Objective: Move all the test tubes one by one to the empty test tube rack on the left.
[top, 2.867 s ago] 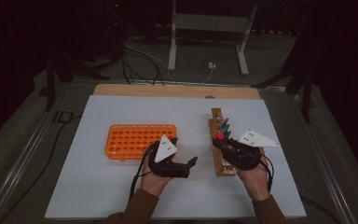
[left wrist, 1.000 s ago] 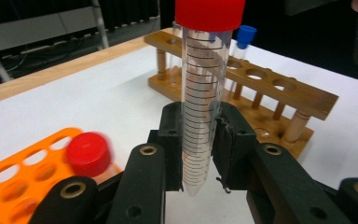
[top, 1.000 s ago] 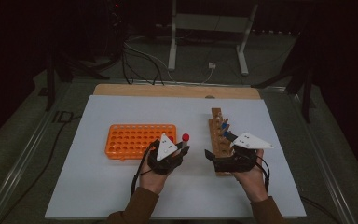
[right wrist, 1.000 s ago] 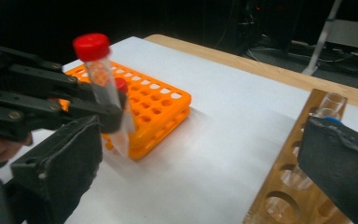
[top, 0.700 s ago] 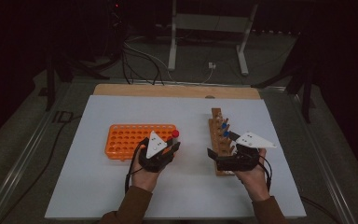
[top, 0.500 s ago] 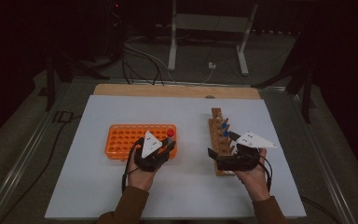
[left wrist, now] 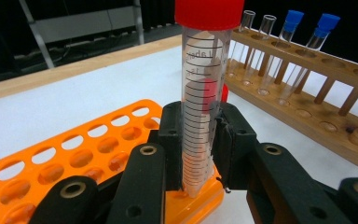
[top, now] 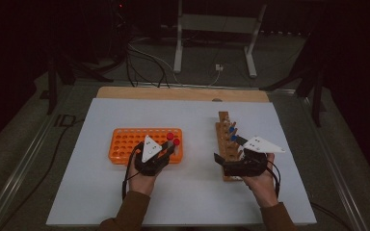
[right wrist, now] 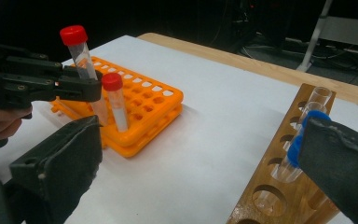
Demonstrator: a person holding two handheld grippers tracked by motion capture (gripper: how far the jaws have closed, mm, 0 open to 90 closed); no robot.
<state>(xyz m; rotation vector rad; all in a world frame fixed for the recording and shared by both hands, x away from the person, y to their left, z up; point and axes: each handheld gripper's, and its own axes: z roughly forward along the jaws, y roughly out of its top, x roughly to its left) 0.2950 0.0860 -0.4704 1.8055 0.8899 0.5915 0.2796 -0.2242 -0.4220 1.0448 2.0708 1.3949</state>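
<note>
Pinching a red-capped tube [left wrist: 200, 107] upright, left tool [left wrist: 198, 149] hovers at the orange rack's [left wrist: 93, 149] corner; right tool [right wrist: 191, 177] rests spread beside the wooden rack [right wrist: 279, 186].

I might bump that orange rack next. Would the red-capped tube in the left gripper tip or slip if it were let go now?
The red-capped tube looks tall, narrow and top-heavy, so probably tippy. Its tip sits just at the orange rack, so it may lean. Its smooth clear wall could slip.

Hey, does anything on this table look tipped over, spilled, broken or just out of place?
Nothing stands out. The orange rack and the wooden rack lie flat on the white table, their tubes upright. The left tongs hold a red-capped tube upright over the orange rack's corner. No spill or break shows.
</note>
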